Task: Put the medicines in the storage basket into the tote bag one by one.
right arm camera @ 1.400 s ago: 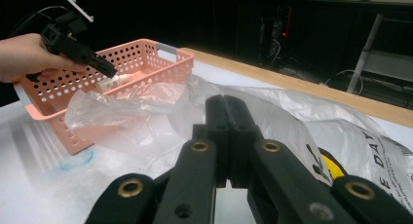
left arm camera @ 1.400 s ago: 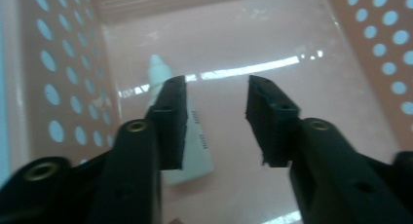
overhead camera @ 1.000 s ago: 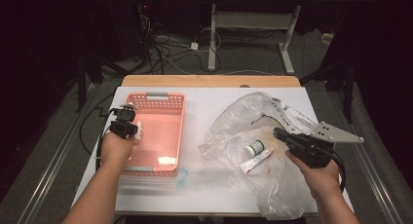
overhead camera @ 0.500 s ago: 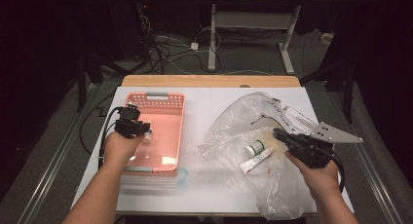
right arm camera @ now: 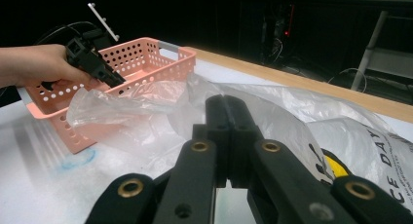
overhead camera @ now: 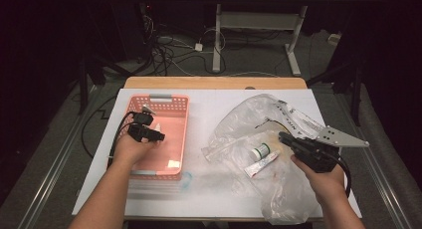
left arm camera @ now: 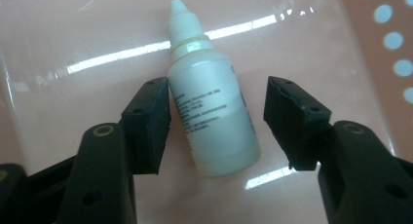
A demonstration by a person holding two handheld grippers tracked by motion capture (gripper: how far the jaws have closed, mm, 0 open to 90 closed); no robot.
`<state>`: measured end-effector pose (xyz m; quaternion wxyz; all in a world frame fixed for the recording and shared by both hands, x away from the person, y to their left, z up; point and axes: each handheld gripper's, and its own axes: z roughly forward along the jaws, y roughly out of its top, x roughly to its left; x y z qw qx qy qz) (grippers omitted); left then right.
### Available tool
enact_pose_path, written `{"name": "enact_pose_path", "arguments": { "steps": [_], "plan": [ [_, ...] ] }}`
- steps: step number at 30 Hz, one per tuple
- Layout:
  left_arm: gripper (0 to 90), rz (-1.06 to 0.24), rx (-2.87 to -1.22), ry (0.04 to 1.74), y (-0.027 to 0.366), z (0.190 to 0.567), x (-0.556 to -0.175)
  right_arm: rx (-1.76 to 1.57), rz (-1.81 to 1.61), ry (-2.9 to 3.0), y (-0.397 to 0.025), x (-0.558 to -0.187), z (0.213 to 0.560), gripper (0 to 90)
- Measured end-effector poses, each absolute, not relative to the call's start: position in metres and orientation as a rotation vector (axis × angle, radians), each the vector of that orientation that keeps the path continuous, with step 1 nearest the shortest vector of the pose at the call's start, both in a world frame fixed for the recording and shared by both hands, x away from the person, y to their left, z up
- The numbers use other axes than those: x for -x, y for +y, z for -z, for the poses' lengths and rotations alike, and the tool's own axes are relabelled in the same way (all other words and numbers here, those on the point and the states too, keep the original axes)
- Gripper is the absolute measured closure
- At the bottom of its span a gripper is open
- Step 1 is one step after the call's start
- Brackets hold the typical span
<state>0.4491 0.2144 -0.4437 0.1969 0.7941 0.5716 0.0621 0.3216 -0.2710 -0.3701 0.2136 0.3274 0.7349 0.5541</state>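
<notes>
- Since the white counter [overhead camera: 214, 189] is the biggest thing here, starting there: it carries a pink basket on the left half and a crumpled plastic bag on the right half.
- The clear plastic bag [overhead camera: 259, 119] is next in size, lying open and wrinkly; a small round white jar with a green label [overhead camera: 260, 150] and a white tube [overhead camera: 263, 164] lie on it, just beside each other.
- The pink basket [overhead camera: 175, 100] has perforated walls and a grey handle strip on its far rim, sitting well apart from the jar and tube.
- Right tool [overhead camera: 284, 137] is held over the bag, near the jar; in the right gripper view its jaws are clenched together with nothing between them [right arm camera: 228, 136].
- Left tool [overhead camera: 158, 136] is reaching down into the basket. In the left gripper view its jaws are spread, released [left arm camera: 218, 114].
- Smallest thing: the white dropper bottle [left arm camera: 210, 114], lying on its side on the basket floor, cap pointing away from the tool. It's between the two spread jaws, the left jaw about touching it, the right one apart from it.
</notes>
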Motion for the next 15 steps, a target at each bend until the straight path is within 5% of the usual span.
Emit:
{"name": "enact_pose_path", "arguments": {
  "steps": [15],
  "plan": [
    [57.9,-0.226,-2.286,1.602,0.2087,0.4483,-0.4512,-0.908,-1.531,2.041,-0.2721,-0.3212,0.3693,90.0]
  ]
}}
